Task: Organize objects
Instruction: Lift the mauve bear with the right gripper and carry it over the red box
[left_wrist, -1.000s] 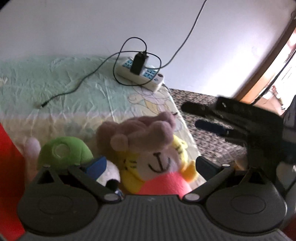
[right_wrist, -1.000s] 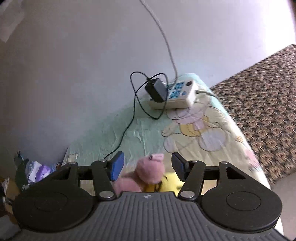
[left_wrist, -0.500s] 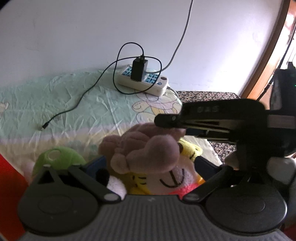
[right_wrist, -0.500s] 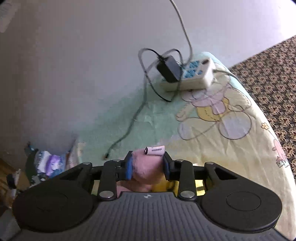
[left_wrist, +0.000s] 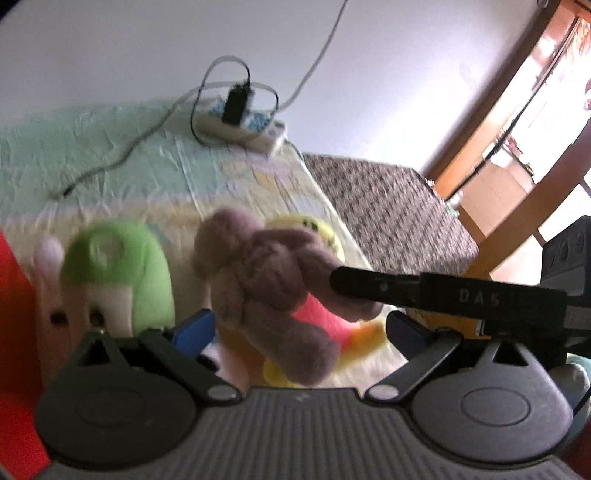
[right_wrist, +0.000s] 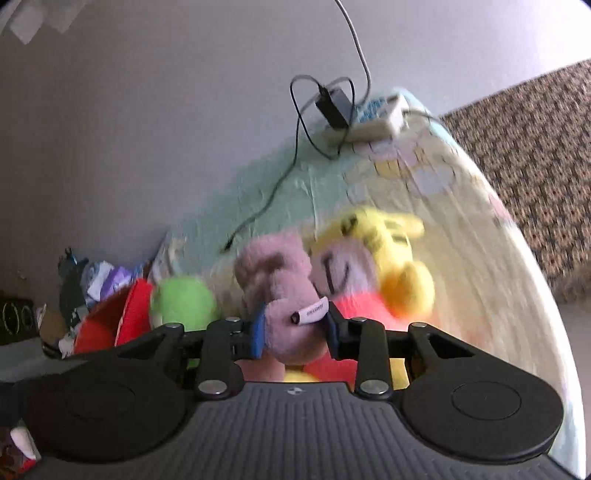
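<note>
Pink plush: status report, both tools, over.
Right tool shut on pink plush. Left tool open, holding nothing. Yellow plush pressed against pink plush; green plush alongside.

The right gripper (right_wrist: 295, 330) is clamped on a limb of the pink plush toy (right_wrist: 277, 284), its blue pads pressing in from both sides, and a white sewn-in label (right_wrist: 310, 314) sticks out toward the right pad. Touching the pink toy on its right is a yellow plush toy (right_wrist: 388, 254) with a pale face and a bright pink-red body. To the left sit a green plush toy (right_wrist: 181, 301) and a red item (right_wrist: 110, 325) — what it is cannot be told. All rest on a pale patterned bedsheet (right_wrist: 461, 258). Near the wall lies a white power strip (right_wrist: 376, 118) with a black charger (right_wrist: 334, 105) plugged in and a thin cable trailing across the sheet.
</note>
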